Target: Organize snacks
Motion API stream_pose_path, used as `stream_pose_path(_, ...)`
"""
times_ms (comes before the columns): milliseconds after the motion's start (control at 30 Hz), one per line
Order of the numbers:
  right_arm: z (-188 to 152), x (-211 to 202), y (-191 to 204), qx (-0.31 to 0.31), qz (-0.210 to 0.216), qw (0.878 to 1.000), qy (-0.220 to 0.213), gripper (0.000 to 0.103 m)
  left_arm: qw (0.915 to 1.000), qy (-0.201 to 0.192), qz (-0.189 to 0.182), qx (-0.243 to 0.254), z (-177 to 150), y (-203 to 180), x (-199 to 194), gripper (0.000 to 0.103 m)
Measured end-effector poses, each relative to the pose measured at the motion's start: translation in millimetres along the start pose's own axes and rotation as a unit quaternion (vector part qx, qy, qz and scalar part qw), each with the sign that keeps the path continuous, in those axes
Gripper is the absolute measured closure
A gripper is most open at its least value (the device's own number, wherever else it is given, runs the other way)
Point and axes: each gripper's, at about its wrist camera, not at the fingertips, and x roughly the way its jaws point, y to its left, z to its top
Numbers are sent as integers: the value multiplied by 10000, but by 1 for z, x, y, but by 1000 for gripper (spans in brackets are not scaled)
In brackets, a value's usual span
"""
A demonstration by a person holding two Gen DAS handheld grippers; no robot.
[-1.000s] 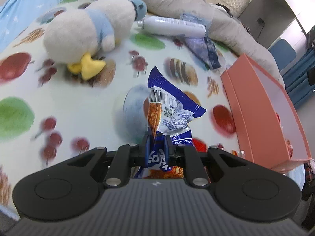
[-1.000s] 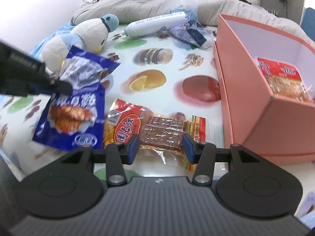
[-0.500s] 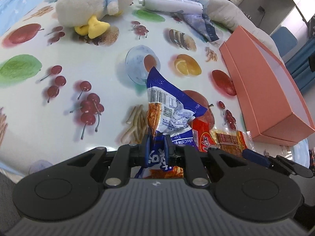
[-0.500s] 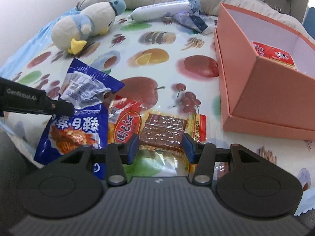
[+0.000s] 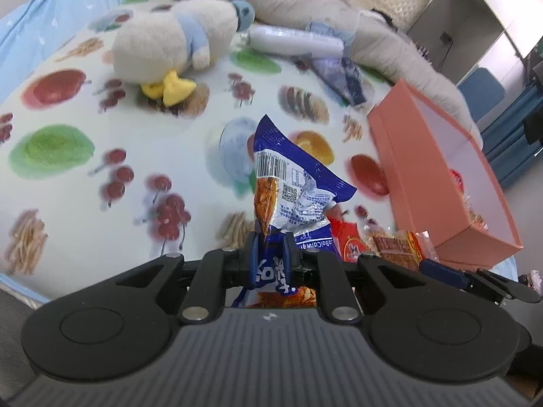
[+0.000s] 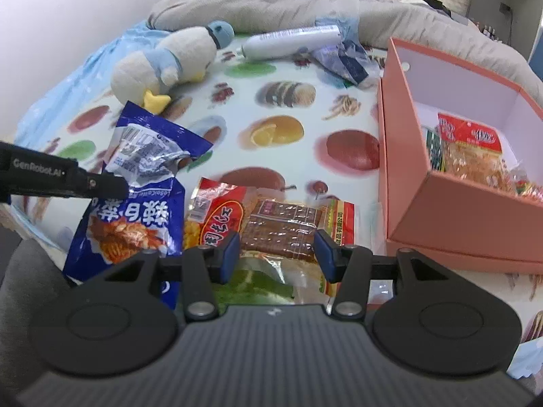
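My left gripper point(image 5: 270, 247) is shut on a blue snack bag point(image 5: 292, 183), held upright above the fruit-print cloth; the bag also shows in the right wrist view point(image 6: 135, 200), pinched by the left gripper's black finger point(image 6: 101, 185). My right gripper point(image 6: 276, 251) is open, its blue pads either side of a brown snack packet point(image 6: 283, 225) lying on the cloth beside a red packet point(image 6: 217, 217). A pink open box point(image 6: 451, 217) at the right holds several snack packets point(image 6: 471, 149).
A plush penguin point(image 6: 163, 64), a white tube point(image 6: 292, 42) and a crumpled blue wrapper point(image 6: 342, 57) lie at the far side. A grey blanket point(image 6: 288, 3) lies behind them. The cloth's front edge is just below the grippers.
Both grippers have moved forward over the cloth, toward the plush toy and the box. The left still holds the blue bag; the right stays open over the brown packet.
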Motion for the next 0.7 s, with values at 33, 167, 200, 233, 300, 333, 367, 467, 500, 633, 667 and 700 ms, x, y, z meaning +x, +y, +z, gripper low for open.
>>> stream_pose_path(33, 2, -3, 0, -30, 12, 10000, -15, 52, 10000, -29, -22, 29, 3, -2, -3, 86)
stream_pose_path(167, 8, -16, -3, -55, 42, 9999, -89, 52, 9999, -75, -101, 83, 11, -8, -12, 86)
stream_pose_path(200, 9, -20, -5, -39, 46, 9999, -115, 52, 9998, -87, -109, 108, 12, -11, -13, 86)
stream_pose_path(233, 11, -24, -6, -13, 59, 9999, -143, 52, 9998, -105, -118, 148, 15, -14, -16, 86)
stream_pose_path(300, 15, -33, -9, -11, 54, 9998, -197, 52, 9996, -149, -160, 180, 19, -21, -22, 86)
stream_pose_path(333, 18, -38, -11, -7, 70, 9998, -197, 52, 9994, -191, -188, 198, 22, -24, -25, 86)
stream_pose_path(367, 21, -44, -13, 5, 100, 9997, -226, 52, 9992, -262, -217, 225, 25, -29, -30, 86)
stream_pose_path(467, 29, -59, -22, 37, 124, 9992, -373, 52, 9978, -427, -342, 372, 35, -43, -41, 86)
stream_pose_path(500, 32, -63, -25, 68, 120, 9990, -421, 52, 9972, -485, -394, 422, 39, -49, -45, 86)
stream_pose_path(633, 40, -80, -44, 207, 30, 9976, -655, 52, 9945, -655, -579, 583, 53, -71, -52, 86)
stream_pose_path(667, 41, -82, -49, 227, -16, 9972, -710, 52, 9939, -683, -613, 609, 56, -76, -52, 86)
stream_pose_path(700, 42, -85, -54, 236, -72, 9969, -750, 52, 9931, -712, -665, 655, 59, -83, -51, 86)
